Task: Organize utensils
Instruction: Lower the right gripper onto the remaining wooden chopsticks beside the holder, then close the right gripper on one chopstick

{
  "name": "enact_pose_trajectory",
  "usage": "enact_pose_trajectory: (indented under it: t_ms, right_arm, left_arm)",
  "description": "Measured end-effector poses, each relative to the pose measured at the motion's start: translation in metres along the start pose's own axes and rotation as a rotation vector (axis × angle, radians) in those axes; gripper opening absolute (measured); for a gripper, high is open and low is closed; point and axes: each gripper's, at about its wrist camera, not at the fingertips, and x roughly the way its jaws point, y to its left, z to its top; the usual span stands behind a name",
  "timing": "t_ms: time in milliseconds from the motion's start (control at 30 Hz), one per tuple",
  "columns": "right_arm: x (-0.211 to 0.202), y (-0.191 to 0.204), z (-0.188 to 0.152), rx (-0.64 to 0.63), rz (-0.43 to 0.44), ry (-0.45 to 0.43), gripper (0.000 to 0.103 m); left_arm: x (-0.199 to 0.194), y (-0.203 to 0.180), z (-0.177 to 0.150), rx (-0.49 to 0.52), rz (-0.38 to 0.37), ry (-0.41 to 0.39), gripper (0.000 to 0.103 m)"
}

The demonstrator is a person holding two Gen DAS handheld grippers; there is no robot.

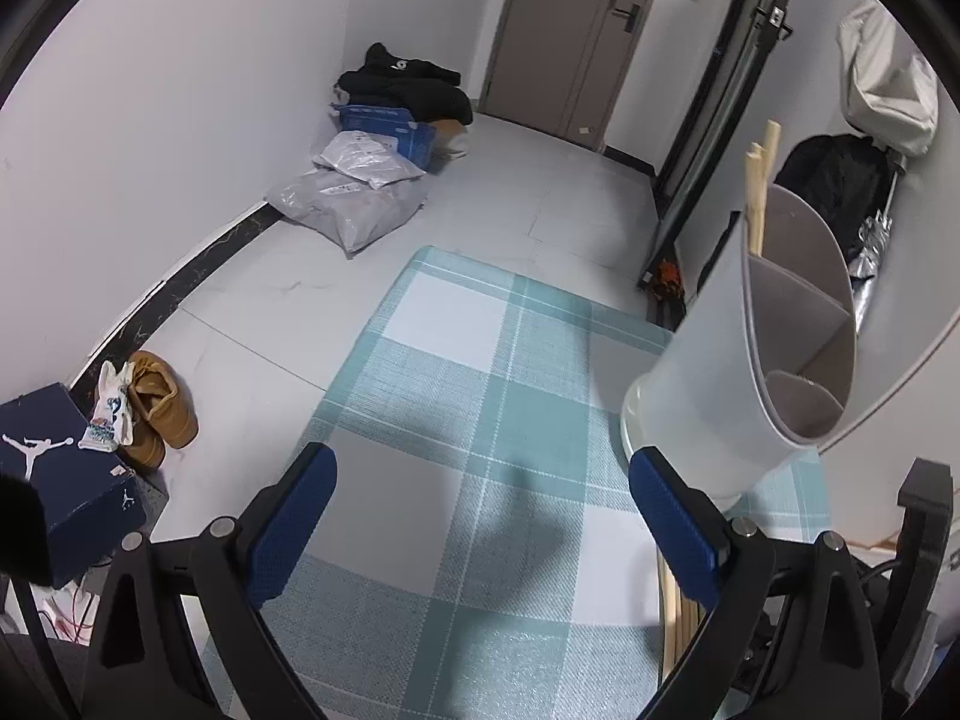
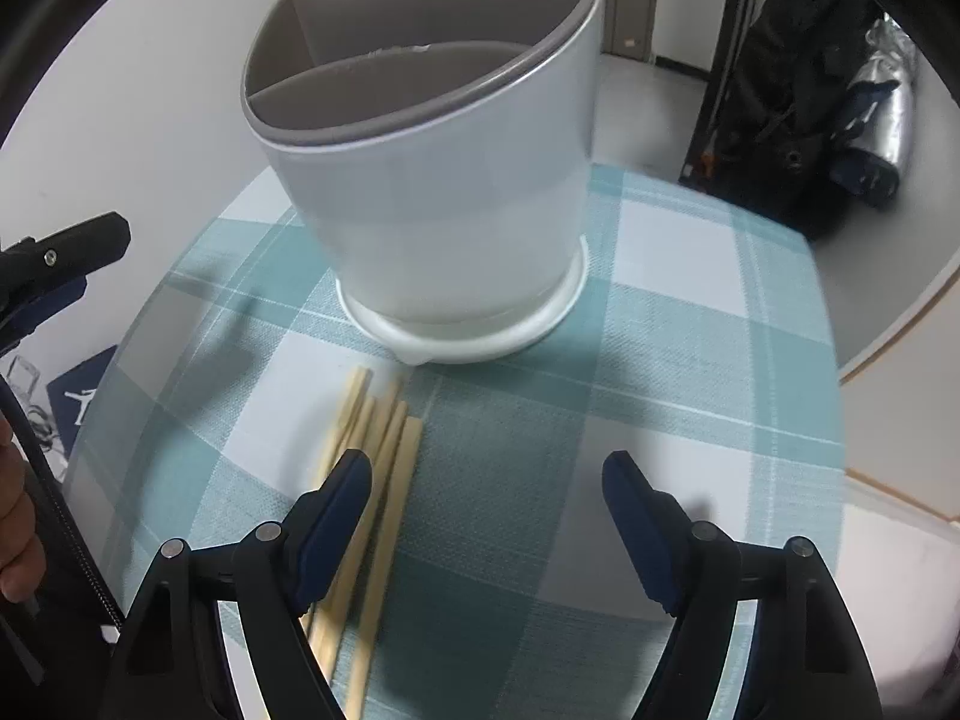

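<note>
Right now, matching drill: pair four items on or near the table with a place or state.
Items:
1. loose chopsticks
2. utensil holder
3. shoe box
4. right gripper

Descriptions:
A. standing upright on the checked cloth
B. on the floor beside tan shoes
C. lying flat in front of the holder
D. jaws open, nothing between them

Pairs: 1-C, 2-A, 3-B, 4-D

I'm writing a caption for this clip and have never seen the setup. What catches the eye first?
A white utensil holder with grey dividers stands on the teal checked tablecloth, a few chopsticks already in its back compartment. A bundle of wooden chopsticks lies on the cloth before it, with the open right gripper just above them.
</note>
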Motion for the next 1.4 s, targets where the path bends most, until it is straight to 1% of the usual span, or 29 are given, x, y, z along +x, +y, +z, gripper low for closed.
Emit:
enact_pose_trajectory:
  t_ms: [67, 133, 167, 200, 267, 300, 467, 633, 767, 833, 900, 967, 1033, 1133, 1167, 1300, 1400]
  right_arm:
    - [0.001, 0.005, 0.0, -0.022, -0.042, 0.01, 0.078]
    - [0.002, 0.008, -0.001, -0.043, -0.064, 0.023, 0.077]
    - [0.003, 0.009, -0.002, -0.042, -0.067, 0.029, 0.071]
    - [0.001, 0.008, -0.003, -0.028, -0.051, 0.027, 0.062]
    - [0.001, 0.006, -0.004, -0.006, -0.038, 0.035, 0.057]
    - [0.001, 0.006, -0.003, 0.0, -0.038, 0.032, 0.048]
    - [-0.004, 0.013, -0.003, -0.04, -0.047, 0.034, 0.036]
    - [-0.003, 0.019, -0.001, -0.043, -0.036, 0.059, 0.036]
    - [-0.003, 0.021, 0.001, -0.065, -0.046, 0.072, 0.036]
    - [0.002, 0.026, 0.004, -0.079, -0.05, 0.099, 0.033]
    - [0.0, 0.032, 0.002, -0.09, -0.061, 0.103, 0.032]
    - [0.001, 0.033, 0.004, -0.091, -0.049, 0.108, 0.028]
    - [0.002, 0.035, 0.008, -0.089, -0.043, 0.107, 0.026]
    - [0.004, 0.038, 0.012, -0.1, -0.023, 0.099, 0.015]
    - [0.004, 0.038, 0.011, -0.098, -0.014, 0.097, 0.009]
    - [0.002, 0.028, 0.011, -0.057, 0.027, 0.081, 0.006]
    - [-0.009, 0.012, 0.008, -0.013, 0.06, 0.033, 0.005]
  left_arm:
    - [0.002, 0.003, 0.002, -0.016, 0.004, 0.004, 0.096]
    - [0.003, 0.006, 0.002, -0.035, 0.001, 0.014, 0.096]
    - [0.003, 0.008, 0.003, -0.044, -0.001, 0.017, 0.096]
    - [0.003, 0.01, 0.003, -0.053, -0.004, 0.018, 0.096]
    - [0.003, 0.012, 0.003, -0.067, -0.004, 0.016, 0.096]
    - [0.002, 0.013, 0.003, -0.07, -0.002, 0.015, 0.096]
    - [0.002, 0.014, 0.004, -0.077, -0.006, 0.014, 0.096]
    - [0.001, 0.015, 0.003, -0.086, -0.007, 0.017, 0.096]
    - [0.0, 0.018, 0.003, -0.096, -0.009, 0.014, 0.096]
    - [-0.001, 0.018, 0.003, -0.093, -0.011, 0.012, 0.096]
    - [-0.001, 0.018, 0.003, -0.088, -0.014, 0.013, 0.096]
    - [-0.001, 0.017, 0.002, -0.078, -0.017, 0.016, 0.096]
    - [0.0, 0.017, 0.002, -0.07, -0.02, 0.022, 0.096]
    - [0.002, 0.016, 0.0, -0.058, -0.042, 0.038, 0.096]
    - [0.004, 0.015, -0.001, -0.052, -0.05, 0.048, 0.096]
    - [0.006, 0.008, -0.009, -0.019, -0.069, 0.061, 0.096]
    - [0.01, -0.003, -0.015, 0.033, -0.082, 0.094, 0.096]
